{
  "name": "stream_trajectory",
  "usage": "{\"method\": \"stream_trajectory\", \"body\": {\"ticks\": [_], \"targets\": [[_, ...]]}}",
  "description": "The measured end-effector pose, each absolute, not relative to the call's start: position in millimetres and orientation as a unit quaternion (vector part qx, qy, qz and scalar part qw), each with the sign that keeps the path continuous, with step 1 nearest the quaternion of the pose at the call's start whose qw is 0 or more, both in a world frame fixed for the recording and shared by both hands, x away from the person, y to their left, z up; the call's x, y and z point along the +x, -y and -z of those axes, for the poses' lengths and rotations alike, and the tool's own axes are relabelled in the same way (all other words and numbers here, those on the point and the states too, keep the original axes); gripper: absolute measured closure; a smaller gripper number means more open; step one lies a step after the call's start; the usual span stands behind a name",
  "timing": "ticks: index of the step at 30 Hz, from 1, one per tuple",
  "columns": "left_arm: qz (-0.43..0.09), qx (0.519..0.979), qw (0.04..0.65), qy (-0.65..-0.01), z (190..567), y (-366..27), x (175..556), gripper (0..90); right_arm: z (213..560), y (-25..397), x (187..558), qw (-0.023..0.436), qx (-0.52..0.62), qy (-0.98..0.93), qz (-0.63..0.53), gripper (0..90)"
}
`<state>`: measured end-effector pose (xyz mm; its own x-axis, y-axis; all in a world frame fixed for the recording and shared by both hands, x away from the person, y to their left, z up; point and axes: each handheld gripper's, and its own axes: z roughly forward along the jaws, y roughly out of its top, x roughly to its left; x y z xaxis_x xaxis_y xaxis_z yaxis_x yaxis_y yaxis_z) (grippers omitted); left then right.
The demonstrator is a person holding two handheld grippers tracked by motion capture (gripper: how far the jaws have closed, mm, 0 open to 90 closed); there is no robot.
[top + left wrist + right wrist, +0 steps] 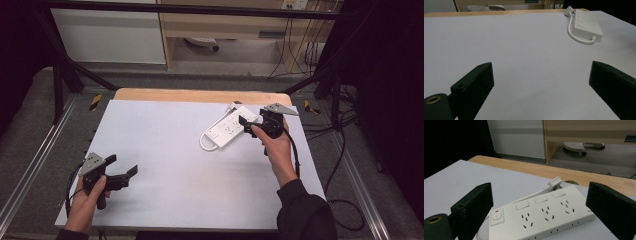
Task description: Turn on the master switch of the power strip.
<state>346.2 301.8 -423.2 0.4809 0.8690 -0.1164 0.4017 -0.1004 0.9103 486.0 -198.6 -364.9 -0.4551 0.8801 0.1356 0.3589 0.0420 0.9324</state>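
While both claws stood wide open, holding nothing:
Right claw [248, 123]: just beside power strip [228, 128].
Left claw [122, 166]: well apart from it.

A white-covered table [165, 150] bears one thing — a white power strip [227, 131] with its cord.

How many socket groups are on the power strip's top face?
3, in a row along the power strip: one next to the switch, one in the middle, one at the far end. Small slots along its side may be more outlets.
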Motion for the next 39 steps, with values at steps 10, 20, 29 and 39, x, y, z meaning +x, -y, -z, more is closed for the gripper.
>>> {"method": "stream_trajectory", "body": {"ticks": [10,20,29,39], "targets": [[-0.233,0.704,0.496,-0.452,424,-302,346,5.8,364,190,496,0.273,0.459,-0.667,-0.520,33.6],[-0.233,0.704,0.496,-0.451,424,-302,347,5.8,365,180,505,0.282,0.450,-0.665,-0.526,60.7],[-0.232,0.705,0.495,-0.451,424,-302,347,5.8,372,171,513,0.285,0.442,-0.665,-0.530,77.4],[-0.232,0.705,0.496,-0.450,424,-302,347,5.8,379,162,520,0.283,0.437,-0.672,-0.527,87.7]]}}
